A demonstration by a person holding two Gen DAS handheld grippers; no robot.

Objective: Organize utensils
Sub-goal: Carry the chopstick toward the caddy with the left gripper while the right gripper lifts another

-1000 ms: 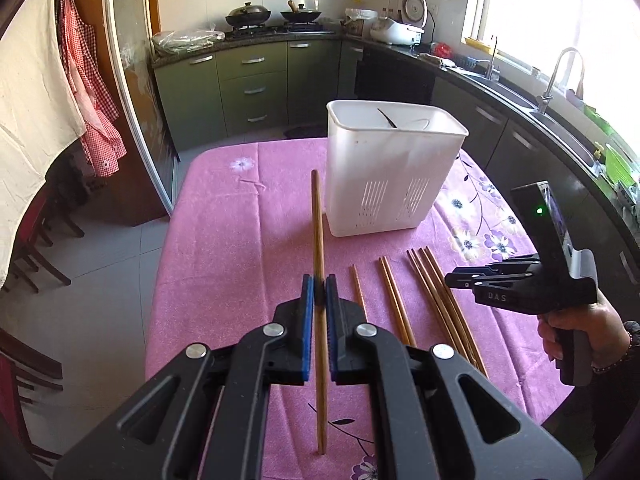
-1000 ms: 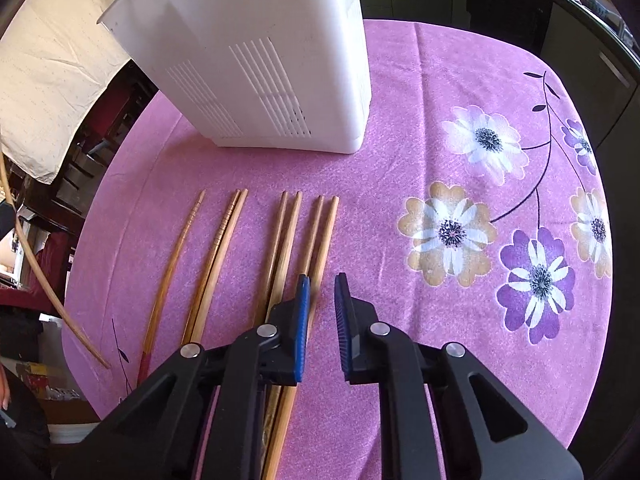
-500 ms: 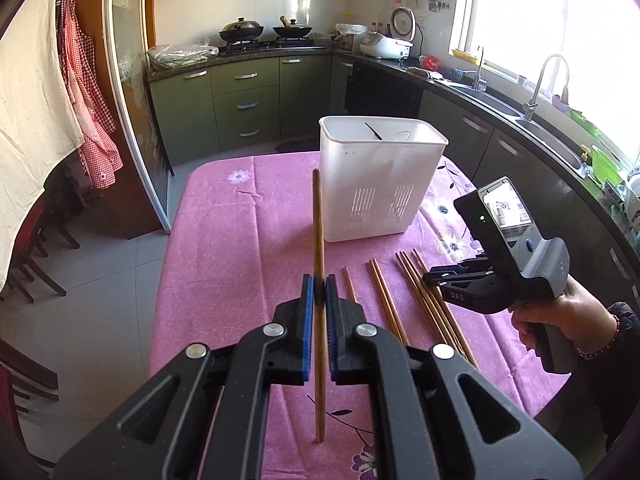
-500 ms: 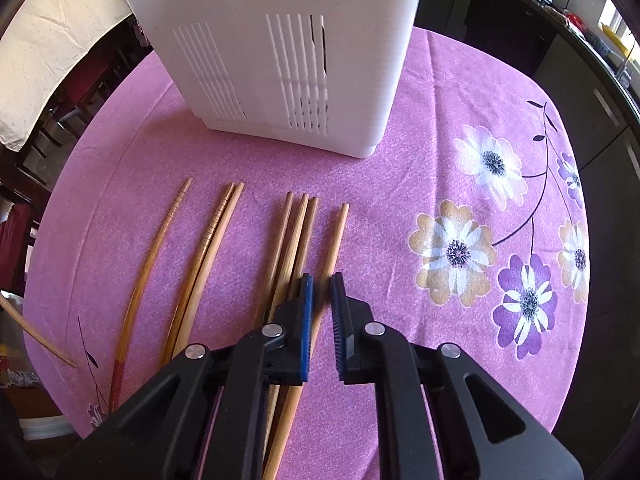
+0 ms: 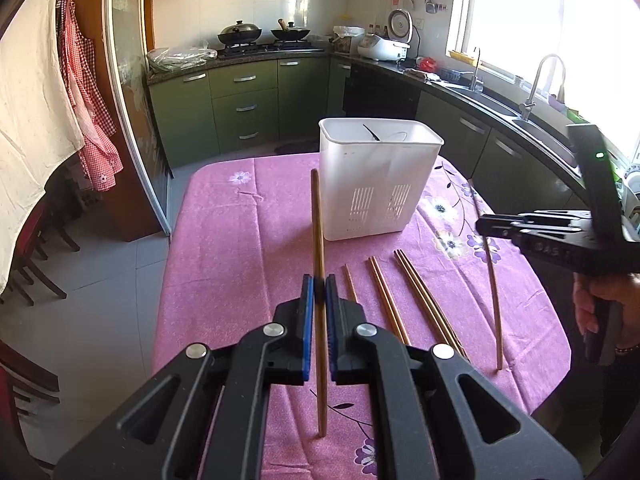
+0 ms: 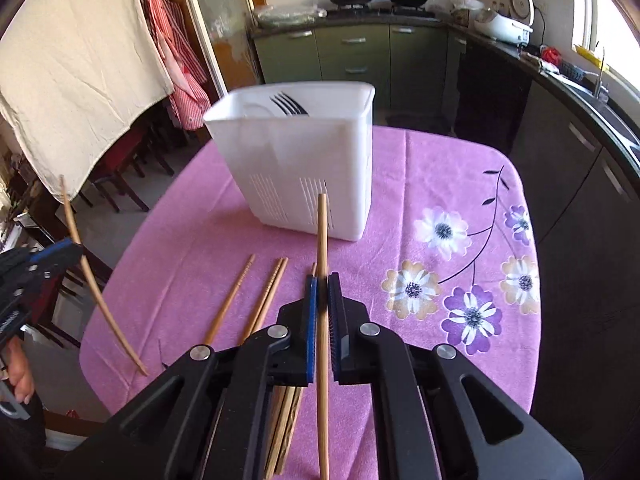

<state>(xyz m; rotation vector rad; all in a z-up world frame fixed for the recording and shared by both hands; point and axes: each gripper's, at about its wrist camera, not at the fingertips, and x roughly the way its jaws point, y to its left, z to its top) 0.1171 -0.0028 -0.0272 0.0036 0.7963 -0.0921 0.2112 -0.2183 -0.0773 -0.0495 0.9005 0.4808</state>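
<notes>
Holding one wooden chopstick [image 5: 319,240] between closed blue pads, the left gripper [image 5: 317,292] is hovering above the pink flowered tablecloth [image 5: 240,248], the stick running lengthwise through the jaws with its far tip pointing toward the white slotted utensil holder [image 5: 380,184]. Item two: the right gripper [image 6: 322,292], jaws likewise clamped, is gripping a second chopstick [image 6: 322,240], which in the left wrist view [image 5: 490,272] is hanging tilted above the cloth at the right side, a person's hand [image 5: 592,304] wrapping the gripper handle. Item three: the holder is standing upright near the middle of the table, a dark fork [image 6: 288,105] leaning inside it. Item four: loose chopsticks [image 5: 404,288] are lying on the cloth in front of the holder, between the two grippers — one single, then a pair, then another close group, all roughly parallel. Backdrop: green kitchen cabinets [image 5: 244,108], two woks [image 5: 264,34] on the stove, a rice cooker [image 5: 386,44], a sink faucet [image 5: 544,80], and a red checked apron [image 5: 88,100] hanging at left.
</notes>
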